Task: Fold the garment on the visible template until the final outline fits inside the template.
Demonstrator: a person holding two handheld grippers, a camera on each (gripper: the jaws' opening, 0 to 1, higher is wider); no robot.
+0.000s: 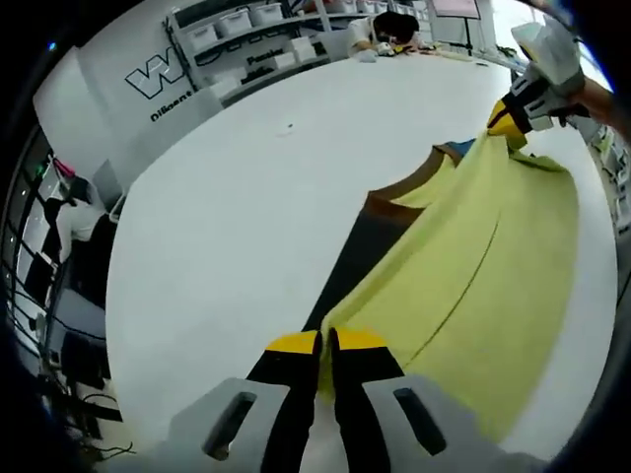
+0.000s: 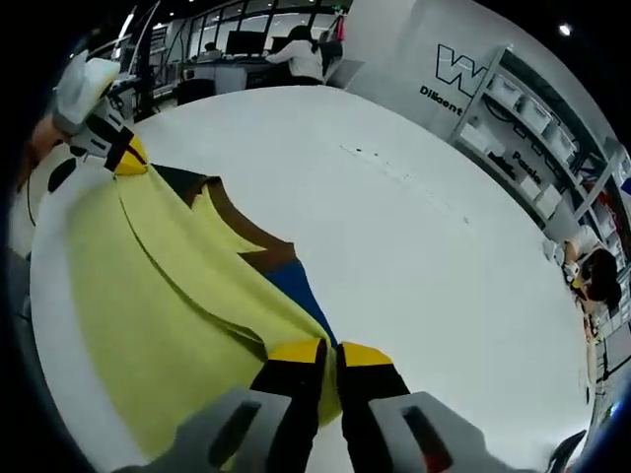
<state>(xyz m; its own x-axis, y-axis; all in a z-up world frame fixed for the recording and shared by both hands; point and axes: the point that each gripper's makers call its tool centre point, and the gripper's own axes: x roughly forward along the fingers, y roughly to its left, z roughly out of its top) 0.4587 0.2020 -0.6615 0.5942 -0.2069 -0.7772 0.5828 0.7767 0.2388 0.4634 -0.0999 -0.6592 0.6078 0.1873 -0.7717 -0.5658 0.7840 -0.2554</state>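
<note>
A yellow garment (image 1: pixel 473 286) with a brown collar band (image 1: pixel 409 192) is stretched between the two grippers over a white table. My left gripper (image 1: pixel 327 342) is shut on one corner of it, the yellow-tipped jaws pressed together on the cloth. The right gripper (image 1: pixel 513 123) pinches the opposite corner at the upper right of the left gripper view. In the right gripper view the yellow garment (image 2: pixel 168 305) runs from my right gripper (image 2: pixel 330 353), shut on its edge, to the left gripper (image 2: pixel 123 158) at the upper left. A dark template (image 1: pixel 360 261) shows beneath the cloth, blue (image 2: pixel 296 291) in the right gripper view.
The white table (image 1: pixel 256 197) spreads wide around the garment. Shelves with white bins (image 1: pixel 256 30) and a lettered wall (image 2: pixel 473 84) stand behind it. People sit at desks (image 2: pixel 306 54) in the background. Small specks (image 2: pixel 394 168) lie on the tabletop.
</note>
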